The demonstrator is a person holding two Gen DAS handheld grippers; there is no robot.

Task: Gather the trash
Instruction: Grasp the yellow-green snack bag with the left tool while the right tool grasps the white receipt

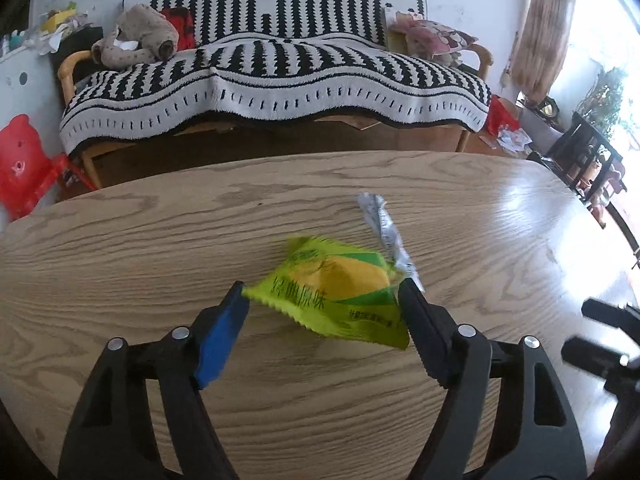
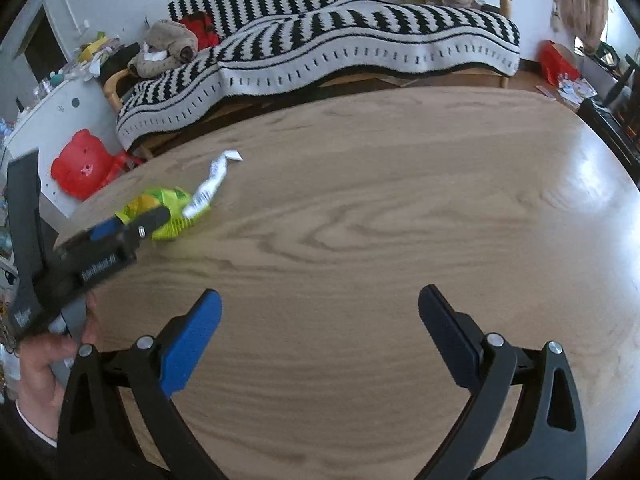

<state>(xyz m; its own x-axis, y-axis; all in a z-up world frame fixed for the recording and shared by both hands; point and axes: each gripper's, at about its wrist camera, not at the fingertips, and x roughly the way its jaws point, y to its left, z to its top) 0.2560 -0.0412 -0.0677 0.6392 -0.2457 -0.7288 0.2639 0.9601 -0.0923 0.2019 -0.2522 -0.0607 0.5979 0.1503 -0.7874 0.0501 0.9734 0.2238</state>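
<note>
A crinkled green and yellow snack wrapper [image 1: 336, 280] lies on the wooden table [image 1: 140, 240], blurred at its top edge. My left gripper [image 1: 322, 292] has its fingertips against both ends of it, the blue pad at the left corner and the dark finger at the right side. A twisted white wrapper [image 1: 384, 228] lies just behind, touching the green one. In the right wrist view the left gripper [image 2: 156, 216] sits over the green wrapper [image 2: 176, 200] beside the white wrapper [image 2: 212, 180]. My right gripper [image 2: 320, 296] hangs open above bare table [image 2: 400, 200] with nothing between its fingers.
A sofa with a black and white striped blanket [image 1: 280, 76] stands behind the table. A red bear-shaped stool [image 1: 20, 160] sits on the floor at the left. A hand [image 2: 44, 360] holds the left gripper's handle. Dark chairs [image 1: 588, 160] stand at the right.
</note>
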